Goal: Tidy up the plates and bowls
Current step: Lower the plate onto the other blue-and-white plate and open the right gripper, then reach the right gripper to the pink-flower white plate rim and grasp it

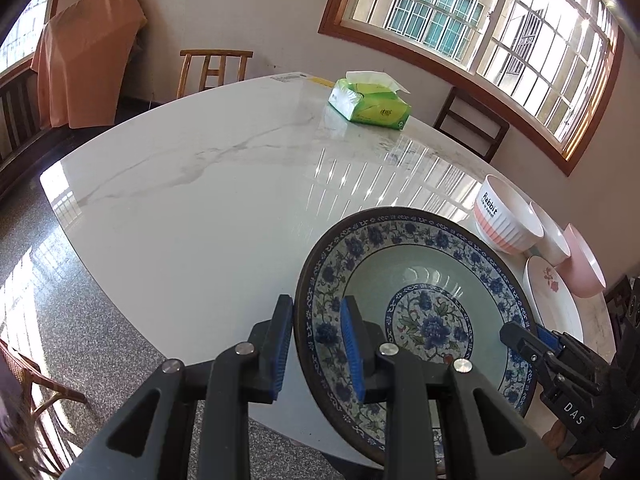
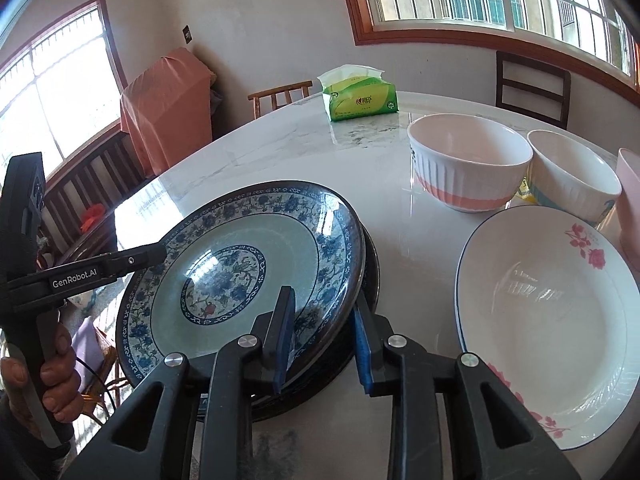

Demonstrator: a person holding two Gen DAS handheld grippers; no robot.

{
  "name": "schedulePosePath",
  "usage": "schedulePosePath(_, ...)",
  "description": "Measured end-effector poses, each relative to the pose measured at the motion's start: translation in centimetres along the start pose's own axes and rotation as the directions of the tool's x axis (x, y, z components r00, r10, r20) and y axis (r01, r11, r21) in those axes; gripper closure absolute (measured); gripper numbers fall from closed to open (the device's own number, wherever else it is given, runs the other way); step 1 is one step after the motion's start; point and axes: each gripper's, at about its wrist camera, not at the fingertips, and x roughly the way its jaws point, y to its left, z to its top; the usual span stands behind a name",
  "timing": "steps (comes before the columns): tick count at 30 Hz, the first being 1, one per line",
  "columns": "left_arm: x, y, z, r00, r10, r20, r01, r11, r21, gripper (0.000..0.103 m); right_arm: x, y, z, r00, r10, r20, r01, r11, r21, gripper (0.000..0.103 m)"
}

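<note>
A blue-and-white floral plate [image 1: 420,292] is held tilted over the marble table's near edge. My left gripper [image 1: 316,344] straddles its left rim, one finger on each side, closed on it. In the right wrist view the same plate [image 2: 248,256] sits over a second dark plate [image 2: 372,276]. My right gripper [image 2: 324,336] straddles its right rim, jaws a little apart around it. The right gripper also shows in the left wrist view [image 1: 528,340]. A white rose plate [image 2: 548,320], a white-and-pink ribbed bowl [image 2: 468,160], a white bowl [image 2: 572,172] and a pink bowl [image 2: 630,200] stand to the right.
A green tissue pack [image 2: 360,96] lies at the far side of the marble table [image 1: 200,200]. Wooden chairs [image 1: 212,68] stand around the table. An orange-covered object [image 2: 168,108] stands by the wall. The left hand-held gripper [image 2: 92,268] shows at left.
</note>
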Motion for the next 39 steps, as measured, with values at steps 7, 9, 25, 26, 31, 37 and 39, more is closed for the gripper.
schedulePosePath(7,-0.1,0.0,-0.3,1.000,0.017,0.010,-0.017,1.000,0.010,0.078,-0.2,1.9,-0.3,0.994,-0.103,0.035,0.106,0.990,-0.088,0.054)
schedulePosePath(9,-0.2,-0.1,-0.3,0.999,0.031,0.026,-0.031,0.999,0.022,0.078,-0.6,2.9,-0.6,0.988,-0.139,0.069,0.147,0.980,-0.136,0.042)
schedulePosePath(25,-3.4,-4.8,-1.9,0.994,-0.100,0.039,0.095,0.988,0.119,0.069,-5.9,0.7,-2.6,0.936,-0.185,0.300,0.200,0.980,-0.021,0.033)
schedulePosePath(26,-3.5,-5.7,-2.1,0.991,-0.130,0.029,0.125,0.983,0.133,0.069,-6.6,-0.1,-3.0,0.933,-0.189,0.306,0.197,0.980,0.008,0.033)
schedulePosePath(31,-3.7,-10.7,-3.2,0.976,-0.216,-0.011,0.212,0.950,0.227,0.069,-11.0,-4.6,-5.2,0.911,-0.266,0.315,0.233,0.962,0.140,0.033)
schedulePosePath(37,-2.2,-16.2,-2.7,0.932,-0.343,-0.120,0.362,0.897,0.252,0.069,-14.6,-12.5,-6.3,0.891,-0.372,0.261,0.286,0.905,0.314,0.033)
schedulePosePath(39,-1.1,-17.8,-2.0,0.914,-0.369,-0.170,0.403,0.880,0.253,0.069,-14.3,-14.8,-6.1,0.898,-0.384,0.217,0.296,0.890,0.347,0.033)
